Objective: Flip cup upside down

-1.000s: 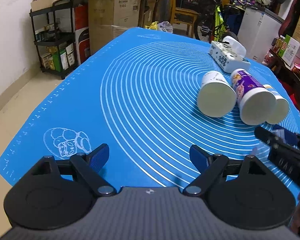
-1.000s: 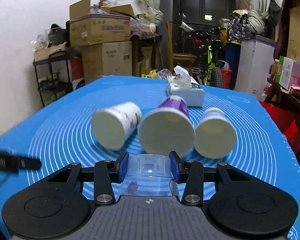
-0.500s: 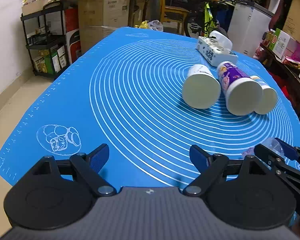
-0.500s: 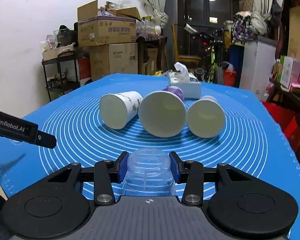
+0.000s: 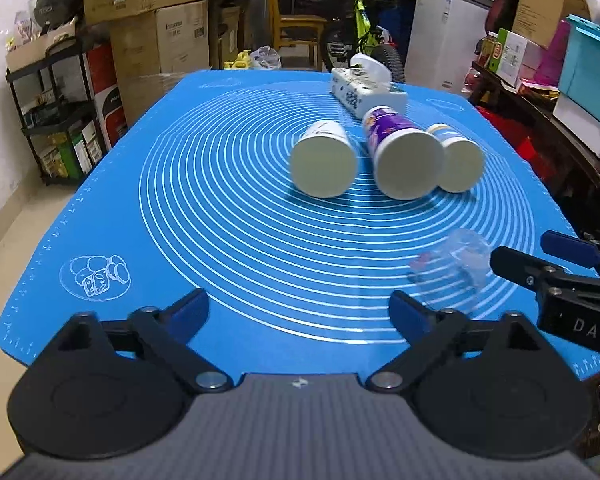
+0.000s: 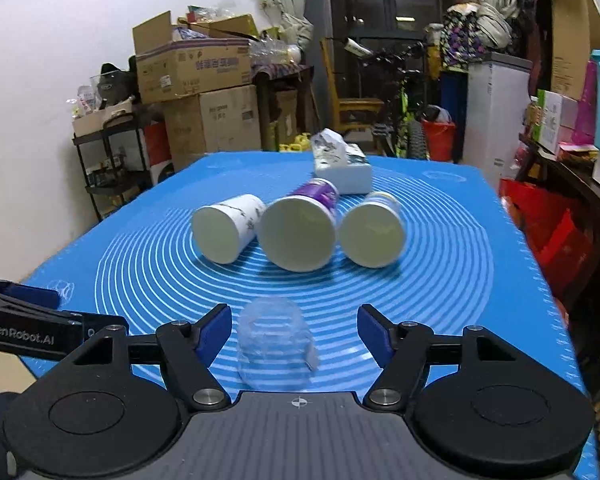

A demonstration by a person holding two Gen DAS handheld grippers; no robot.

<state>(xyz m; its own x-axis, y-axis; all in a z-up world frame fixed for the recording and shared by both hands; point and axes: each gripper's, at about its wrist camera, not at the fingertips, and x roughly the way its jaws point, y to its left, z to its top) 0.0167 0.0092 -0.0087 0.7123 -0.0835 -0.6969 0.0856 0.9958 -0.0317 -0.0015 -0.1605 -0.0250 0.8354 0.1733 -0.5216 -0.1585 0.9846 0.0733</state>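
A small clear plastic cup stands upside down on the blue mat, its closed base up. My right gripper is open around it, fingers apart on both sides and not touching it. In the left wrist view the cup sits at the right, just in front of the right gripper's fingers. My left gripper is open and empty near the mat's front edge.
Three paper cups lie on their sides mid-mat: a white one, a purple one and a blue-white one. A tissue box sits behind them. Boxes, shelves and a bicycle surround the table.
My right gripper has opened and let go of the clear cup, which now stands upside down on the mat. The left gripper has pulled back a little.
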